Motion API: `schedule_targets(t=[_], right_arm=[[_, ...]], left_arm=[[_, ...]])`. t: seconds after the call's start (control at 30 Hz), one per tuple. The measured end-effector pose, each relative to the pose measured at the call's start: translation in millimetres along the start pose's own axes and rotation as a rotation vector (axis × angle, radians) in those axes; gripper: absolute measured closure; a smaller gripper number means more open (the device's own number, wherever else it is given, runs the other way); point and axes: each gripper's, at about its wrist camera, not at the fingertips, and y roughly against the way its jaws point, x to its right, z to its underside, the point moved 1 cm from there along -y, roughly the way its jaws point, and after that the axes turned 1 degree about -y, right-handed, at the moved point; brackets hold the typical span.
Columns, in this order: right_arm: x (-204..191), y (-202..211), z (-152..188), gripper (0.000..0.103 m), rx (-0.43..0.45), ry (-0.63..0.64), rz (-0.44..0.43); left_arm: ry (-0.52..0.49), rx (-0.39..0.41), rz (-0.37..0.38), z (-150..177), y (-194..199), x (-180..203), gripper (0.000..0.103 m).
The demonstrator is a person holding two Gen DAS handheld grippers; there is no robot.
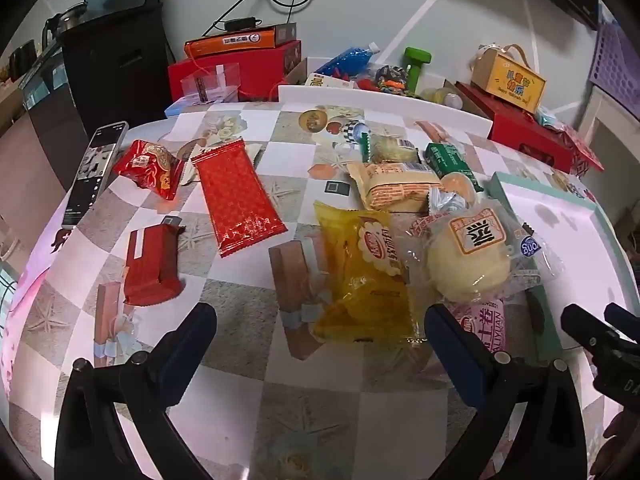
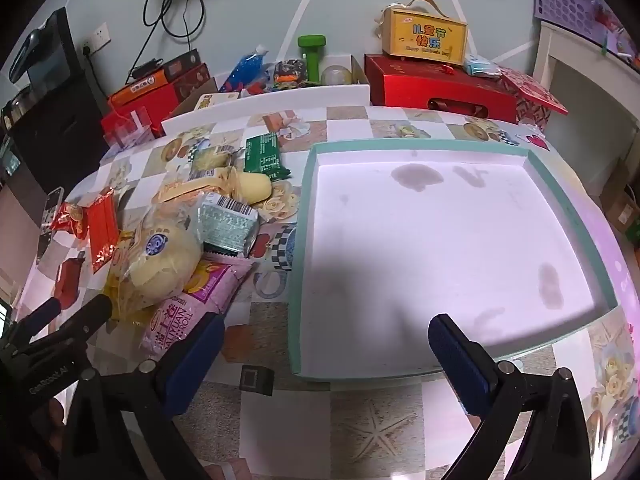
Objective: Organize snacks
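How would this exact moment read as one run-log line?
left gripper: open, empty | right gripper: open, empty | snack pile: on table | tray: no snacks inside

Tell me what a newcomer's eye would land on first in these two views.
First, the heap of wrapped snacks on the checked tablecloth, with the yellow packet nearest and the red packets apart on its left side. Next, the big shallow tray with a teal rim beside the heap, nothing in it but stains. Both hand-held grippers, left and right, hover open and hold nothing.

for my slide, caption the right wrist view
Open right gripper above an empty tray, snacks piled beside it.
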Motion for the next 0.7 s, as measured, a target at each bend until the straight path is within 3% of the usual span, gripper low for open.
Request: schedule_targets(t=[0.7], right_arm=[[-0.9, -5.3, 2.3, 0.0, -0.013, -0.003, -0.001]], left_arm=[[0.01, 0.012, 0.039, 0.8, -2.7, 0.7, 0.0]])
